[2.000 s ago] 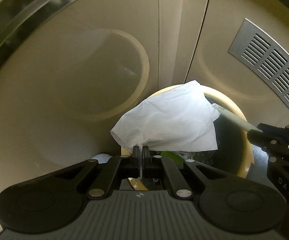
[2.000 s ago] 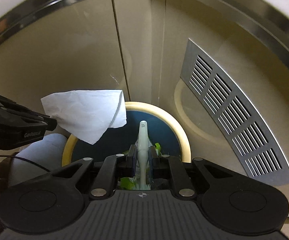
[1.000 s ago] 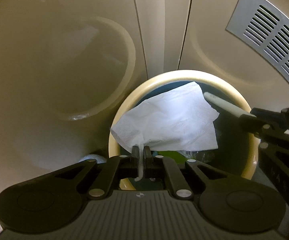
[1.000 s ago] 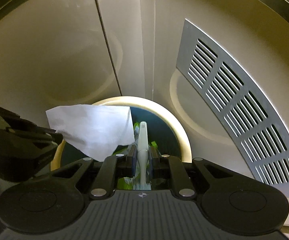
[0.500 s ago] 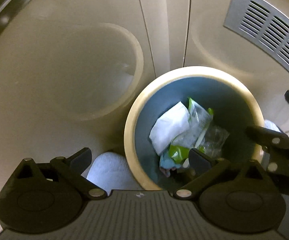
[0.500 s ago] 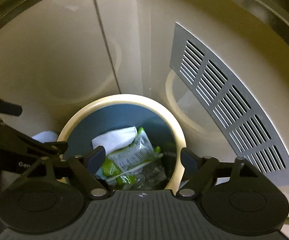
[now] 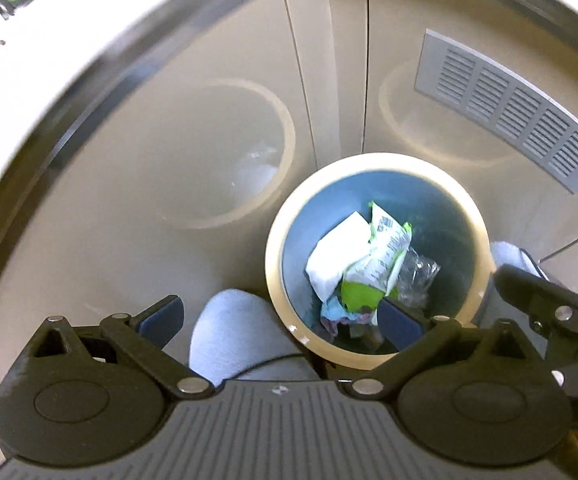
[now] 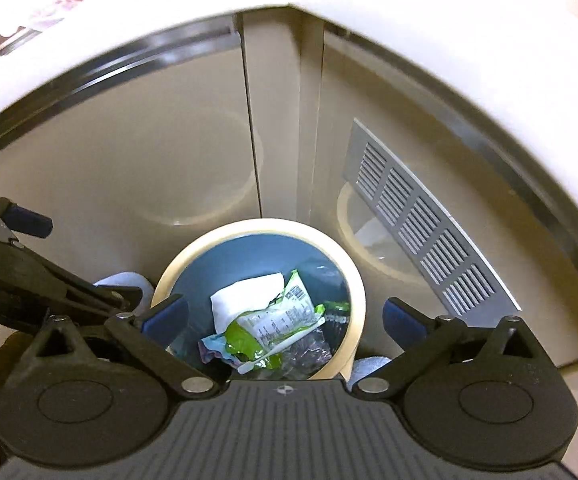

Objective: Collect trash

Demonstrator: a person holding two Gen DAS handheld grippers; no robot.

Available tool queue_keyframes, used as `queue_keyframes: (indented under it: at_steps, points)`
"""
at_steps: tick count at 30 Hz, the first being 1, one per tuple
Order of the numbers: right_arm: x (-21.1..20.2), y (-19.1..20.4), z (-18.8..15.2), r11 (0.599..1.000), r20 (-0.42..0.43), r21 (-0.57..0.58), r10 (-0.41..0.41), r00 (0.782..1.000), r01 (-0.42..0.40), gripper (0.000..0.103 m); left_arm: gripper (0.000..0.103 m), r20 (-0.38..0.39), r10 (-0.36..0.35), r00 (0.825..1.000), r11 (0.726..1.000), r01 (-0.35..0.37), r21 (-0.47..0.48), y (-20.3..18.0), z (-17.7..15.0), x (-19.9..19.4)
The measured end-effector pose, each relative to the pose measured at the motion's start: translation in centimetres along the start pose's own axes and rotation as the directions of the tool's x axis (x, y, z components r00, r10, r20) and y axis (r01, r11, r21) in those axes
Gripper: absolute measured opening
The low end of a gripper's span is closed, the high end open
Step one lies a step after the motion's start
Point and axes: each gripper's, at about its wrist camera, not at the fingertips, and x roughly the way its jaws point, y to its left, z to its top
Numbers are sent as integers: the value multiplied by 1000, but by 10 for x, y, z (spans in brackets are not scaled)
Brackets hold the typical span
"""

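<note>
A round bin (image 7: 377,160) with a cream rim and blue inside stands on the floor below both grippers. In it lie a white napkin (image 7: 337,252), a green and white wrapper (image 7: 385,248) and clear plastic (image 7: 419,272). The right wrist view shows the same bin (image 8: 257,226) with the napkin (image 8: 241,296), the wrapper (image 8: 277,320) and a white stick (image 8: 285,346) on top. My left gripper (image 7: 281,320) hangs open and empty above the bin's left rim. My right gripper (image 8: 285,317) is above the bin, its jaws opening with nothing between them.
Beige cabinet doors (image 7: 149,160) rise behind the bin, with a metal vent grille (image 7: 509,108) on the right door and a white counter edge (image 8: 409,20) above. A person's grey-clad foot (image 7: 241,328) is just left of the bin, another (image 7: 509,252) right of it.
Both grippers have opened; the napkin dropped from the left one and the white stick from the right one into the bin. Both grippers have risen away from the bin.
</note>
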Motion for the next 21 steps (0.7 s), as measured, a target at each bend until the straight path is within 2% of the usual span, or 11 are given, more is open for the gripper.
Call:
queue_keyframes:
  at_steps: [5, 12, 21]
  points:
    - [-18, -1, -12, 999, 45, 30, -34, 998, 33, 103, 103, 61, -12, 998, 1000, 14, -28, 5, -8, -24]
    - [-30, 2, -18, 994, 86, 73, -90, 992, 83, 103, 103, 172, 14, 985, 1000, -12, -14, 3, -13, -44]
    - [-34, 5, -21, 991, 90, 72, -122, 988, 116, 103, 103, 204, -31, 978, 997, 44, -56, 13, -16, -60]
